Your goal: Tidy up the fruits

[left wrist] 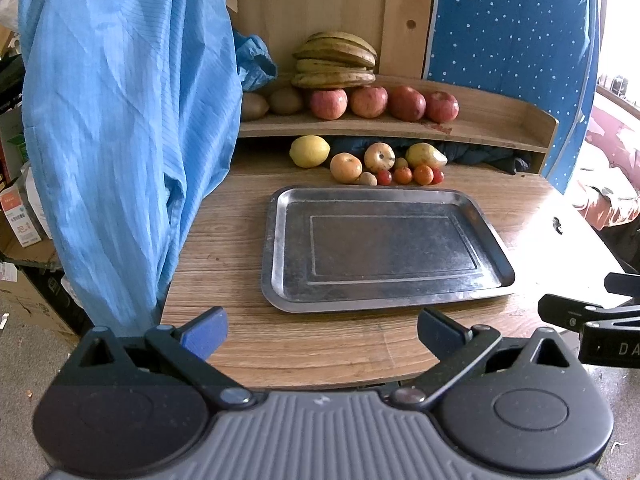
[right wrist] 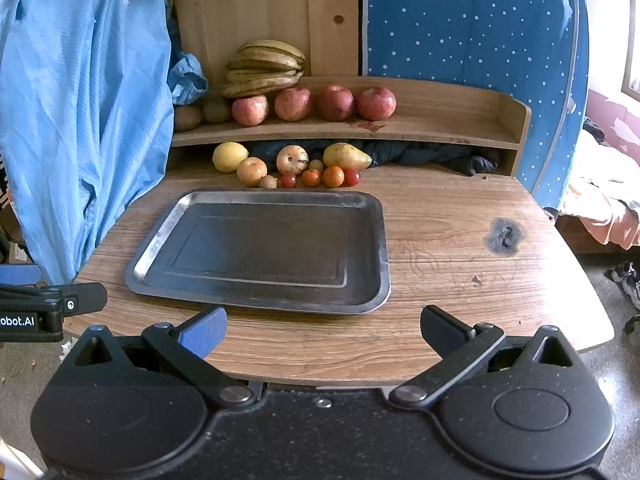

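An empty metal tray (left wrist: 280,240) (right wrist: 376,240) lies on the wooden table. Behind it sits a cluster of fruit: a lemon (left wrist: 309,151) (right wrist: 229,156), an orange (left wrist: 346,167) (right wrist: 251,171), a pear (left wrist: 425,155) (right wrist: 346,156) and several small tomatoes (left wrist: 423,175) (right wrist: 333,176). On the shelf above are red apples (left wrist: 368,101) (right wrist: 293,104), bananas (left wrist: 334,60) (right wrist: 266,68) and kiwis (left wrist: 285,101) (right wrist: 216,110). My left gripper (left wrist: 322,330) and right gripper (right wrist: 322,330) are both open and empty above the table's near edge.
A blue garment (left wrist: 120,120) (right wrist: 80,120) hangs at the table's left. A wooden shelf (left wrist: 500,120) (right wrist: 460,120) backs the table, with dark cloth under it. A dark burn mark (right wrist: 503,235) is on the table's right. A bed is at far right.
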Motion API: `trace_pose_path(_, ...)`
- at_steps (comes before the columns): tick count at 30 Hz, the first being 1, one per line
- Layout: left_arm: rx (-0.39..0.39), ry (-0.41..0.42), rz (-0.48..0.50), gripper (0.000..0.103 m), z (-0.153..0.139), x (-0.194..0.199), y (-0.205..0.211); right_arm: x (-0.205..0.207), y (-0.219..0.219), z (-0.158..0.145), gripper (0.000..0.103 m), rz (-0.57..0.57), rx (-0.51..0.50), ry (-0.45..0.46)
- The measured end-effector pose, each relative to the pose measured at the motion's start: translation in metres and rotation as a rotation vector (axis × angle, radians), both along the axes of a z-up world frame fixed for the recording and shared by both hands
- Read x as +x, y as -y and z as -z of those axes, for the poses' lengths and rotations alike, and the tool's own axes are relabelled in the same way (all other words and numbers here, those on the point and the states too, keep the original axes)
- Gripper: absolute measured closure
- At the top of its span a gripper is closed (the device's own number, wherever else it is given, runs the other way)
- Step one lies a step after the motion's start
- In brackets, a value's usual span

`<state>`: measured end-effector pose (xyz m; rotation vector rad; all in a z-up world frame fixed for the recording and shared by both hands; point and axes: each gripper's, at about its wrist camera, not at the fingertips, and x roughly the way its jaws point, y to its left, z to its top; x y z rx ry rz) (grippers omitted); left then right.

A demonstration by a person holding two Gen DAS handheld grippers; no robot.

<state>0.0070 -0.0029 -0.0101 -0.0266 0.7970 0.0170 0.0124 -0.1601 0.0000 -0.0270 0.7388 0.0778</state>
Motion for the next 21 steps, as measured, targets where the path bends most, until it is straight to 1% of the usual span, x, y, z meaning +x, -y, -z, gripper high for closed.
trace_pose_path(1,0.000,-0.002,0.000,0.000,0.000,0.001,0.000,-0.002,0.000,0.000,0.000,0.000,0.000,-0.001)
trace_pose_path(2,0.000,-0.003,0.000,0.000,0.001,0.001,0.001,-0.001,0.003,0.008,0.000,0.000,0.001,-0.002)
trace_pose_path(14,0.002,-0.029,-0.003,0.000,0.003,0.010,0.006,0.010,0.008,0.008,0.000,-0.007,0.004,-0.033)
trace_pose_path(21,0.019,-0.068,-0.015,0.000,0.009,0.026,0.013,0.018,0.014,0.011,0.000,-0.025,0.005,-0.048)
